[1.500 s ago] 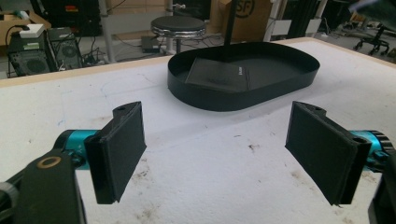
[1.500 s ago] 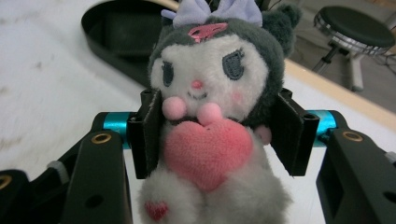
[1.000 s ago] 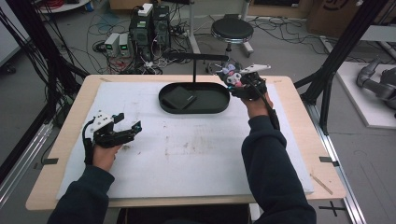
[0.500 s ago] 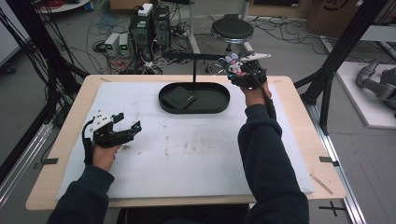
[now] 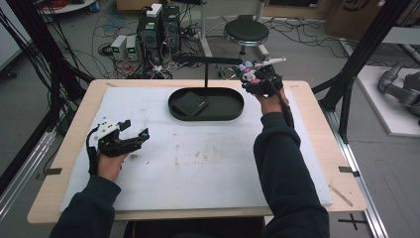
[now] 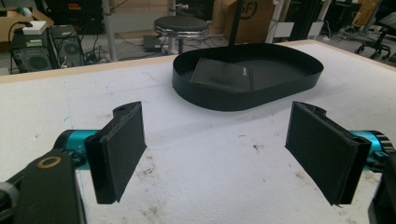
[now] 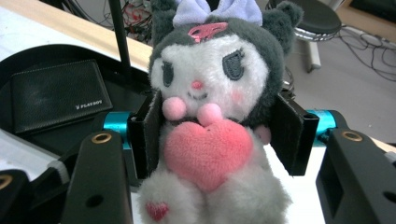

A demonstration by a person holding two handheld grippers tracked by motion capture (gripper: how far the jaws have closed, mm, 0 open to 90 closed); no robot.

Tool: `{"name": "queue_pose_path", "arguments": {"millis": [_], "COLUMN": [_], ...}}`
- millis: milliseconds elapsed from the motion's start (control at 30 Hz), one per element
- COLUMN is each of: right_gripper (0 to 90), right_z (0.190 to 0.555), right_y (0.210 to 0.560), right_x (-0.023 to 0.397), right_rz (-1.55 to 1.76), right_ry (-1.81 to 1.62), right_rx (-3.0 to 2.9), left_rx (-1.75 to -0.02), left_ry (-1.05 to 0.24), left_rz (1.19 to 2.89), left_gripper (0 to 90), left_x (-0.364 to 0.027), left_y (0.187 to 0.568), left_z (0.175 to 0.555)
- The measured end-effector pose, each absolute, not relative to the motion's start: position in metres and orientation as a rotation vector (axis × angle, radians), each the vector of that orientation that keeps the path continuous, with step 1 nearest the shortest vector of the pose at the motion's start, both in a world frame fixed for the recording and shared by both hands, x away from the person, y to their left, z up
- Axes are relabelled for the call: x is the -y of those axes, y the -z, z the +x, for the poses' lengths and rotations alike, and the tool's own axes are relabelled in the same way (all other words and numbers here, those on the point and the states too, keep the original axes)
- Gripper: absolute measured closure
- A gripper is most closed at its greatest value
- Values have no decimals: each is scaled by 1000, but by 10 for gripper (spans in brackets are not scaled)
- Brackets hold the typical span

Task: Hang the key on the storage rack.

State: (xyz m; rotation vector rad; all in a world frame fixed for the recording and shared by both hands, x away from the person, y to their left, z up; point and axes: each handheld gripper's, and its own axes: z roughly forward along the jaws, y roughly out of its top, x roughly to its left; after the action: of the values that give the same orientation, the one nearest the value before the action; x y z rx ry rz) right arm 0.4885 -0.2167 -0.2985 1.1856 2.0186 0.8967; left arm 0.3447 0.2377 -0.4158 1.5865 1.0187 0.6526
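Observation:
A small plush toy point(image 7: 215, 107), grey and white with a lilac bow and a pink heart, sits between the jaws of my right gripper point(image 7: 217, 133), which is shut on its body. In the high view that gripper point(image 5: 257, 79) is raised above the table's far right, beside the right end of the black oval tray point(image 5: 233, 111). A black wallet point(image 5: 190, 105) lies in the tray's left half, also seen as the wallet point(image 7: 58, 95) in the right gripper view. My left gripper point(image 5: 133, 141) rests low over the white mat at the left, jaws wide open and bare, facing the tray point(image 6: 280, 88).
A thin black post with a crossbar point(image 5: 207, 64) rises from the tray. The white mat point(image 5: 208, 168) covers most of the wooden table point(image 5: 322, 134). Beyond the far edge are a round stool point(image 5: 246, 32), computer boxes point(image 5: 158, 25) and loose cables.
My right gripper has carried the plush toy slightly farther from me and a little up, near the tray's right end. The left gripper has stayed still.

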Motion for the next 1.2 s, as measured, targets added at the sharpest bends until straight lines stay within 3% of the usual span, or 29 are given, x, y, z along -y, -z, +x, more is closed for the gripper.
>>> {"name": "queue_pose_path", "arguments": {"millis": [733, 900, 1067, 1200], "right_gripper": [418, 328, 244, 241], "right_z": [522, 522, 515, 502], "right_y": [344, 357, 348, 334], "right_x": [195, 195, 202, 210], "right_rz": [1291, 1249, 1186, 1141], "right_ry": [-721, -776, -956, -1034], "right_rx": [-2066, -2089, -2116, -2145], "left_rx": [-1019, -1017, -1022, -1021], "left_ry": [-657, -650, -651, -652], "left_rz": [1594, 1599, 1596, 1605], "left_gripper": [196, 199, 199, 199], "left_x": [-239, -241, -242, -242], "left_y": [416, 417, 417, 417], "left_z": [344, 344, 344, 344]}}
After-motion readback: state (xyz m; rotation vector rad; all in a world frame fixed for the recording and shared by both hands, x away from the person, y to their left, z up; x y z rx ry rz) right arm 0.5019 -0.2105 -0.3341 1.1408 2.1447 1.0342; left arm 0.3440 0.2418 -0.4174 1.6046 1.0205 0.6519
